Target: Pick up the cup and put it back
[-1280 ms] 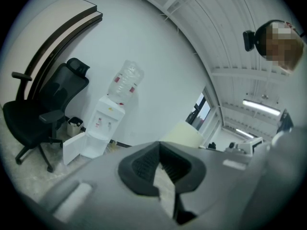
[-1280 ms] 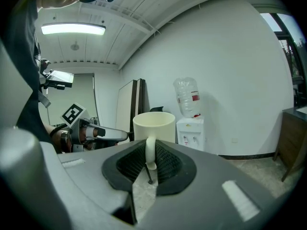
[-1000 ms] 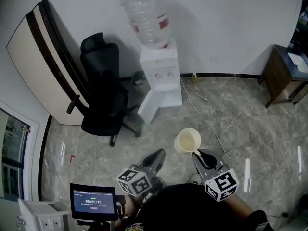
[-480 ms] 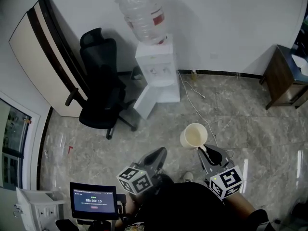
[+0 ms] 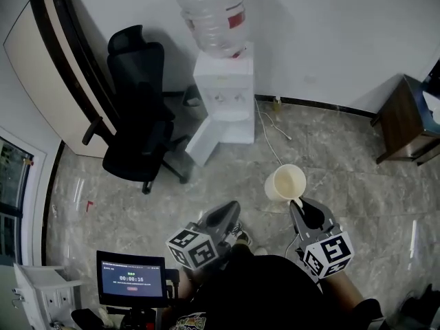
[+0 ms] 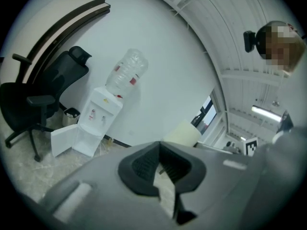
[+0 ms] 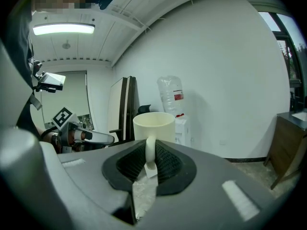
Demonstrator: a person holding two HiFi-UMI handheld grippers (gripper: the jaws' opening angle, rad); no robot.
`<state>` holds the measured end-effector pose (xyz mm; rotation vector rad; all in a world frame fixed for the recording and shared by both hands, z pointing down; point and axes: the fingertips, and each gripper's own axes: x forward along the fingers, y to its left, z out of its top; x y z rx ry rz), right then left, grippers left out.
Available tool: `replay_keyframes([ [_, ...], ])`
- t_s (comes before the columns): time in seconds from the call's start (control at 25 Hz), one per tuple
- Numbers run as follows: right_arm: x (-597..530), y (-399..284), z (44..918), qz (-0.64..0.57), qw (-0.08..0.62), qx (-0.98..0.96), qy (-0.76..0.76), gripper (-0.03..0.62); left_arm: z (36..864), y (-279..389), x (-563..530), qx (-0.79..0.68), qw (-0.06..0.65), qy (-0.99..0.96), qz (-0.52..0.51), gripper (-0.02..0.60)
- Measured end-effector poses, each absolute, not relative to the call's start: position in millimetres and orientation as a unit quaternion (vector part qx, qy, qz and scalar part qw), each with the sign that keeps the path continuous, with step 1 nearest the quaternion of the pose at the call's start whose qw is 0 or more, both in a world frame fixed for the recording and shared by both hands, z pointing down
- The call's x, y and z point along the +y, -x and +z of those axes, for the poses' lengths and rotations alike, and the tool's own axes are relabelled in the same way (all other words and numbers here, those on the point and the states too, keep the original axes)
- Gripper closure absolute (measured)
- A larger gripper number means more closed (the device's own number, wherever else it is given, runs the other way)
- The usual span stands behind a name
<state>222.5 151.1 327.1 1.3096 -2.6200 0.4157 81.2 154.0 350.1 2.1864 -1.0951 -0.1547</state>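
A cream cup (image 5: 285, 183) hangs upright over the marble floor, in front of me. My right gripper (image 5: 297, 203) is shut on its handle; in the right gripper view the handle (image 7: 149, 152) sits pinched between the black pads and the cup (image 7: 153, 126) stands just past the tips. My left gripper (image 5: 230, 210) is level beside it on the left, apart from the cup. In the left gripper view its jaws meet at the tips (image 6: 159, 144) with nothing between them, and the cup (image 6: 183, 134) shows beyond on the right.
A white water dispenser (image 5: 223, 91) with a bottle on top stands at the wall ahead, its lower door open. A black office chair (image 5: 134, 136) is left of it, a wooden cabinet (image 5: 405, 119) at the right, a white cable (image 5: 278, 150) on the floor.
Both grippers have moved forward with the cup, toward the wall and the dispenser. The cup sits higher and further right in the head view. The grip has not changed.
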Motion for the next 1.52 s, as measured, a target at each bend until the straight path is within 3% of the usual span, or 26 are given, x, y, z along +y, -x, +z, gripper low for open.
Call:
replay_keyframes([
  [0.28, 47, -184, 306, 0.123, 0.100, -0.882, -0.444, 0.543, 340, -52, 46, -0.404, 0.343, -0.845, -0.067, 0.575],
  [0.72, -35, -149, 308, 0.120, 0.109, -0.897, -0.411, 0.543, 344, -19, -27, -0.434, 0.348, -0.827, -0.078, 0.575],
  [1.2, -145, -164, 306, 0.096, 0.112, -0.961, -0.232, 0.543, 334, -54, -105, -0.574, 0.312, -0.747, -0.121, 0.576],
  [1.52, -157, -162, 306, 0.094, 0.131, -0.980, -0.116, 0.543, 327, -70, -80, -0.658, 0.308, -0.673, -0.140, 0.575],
])
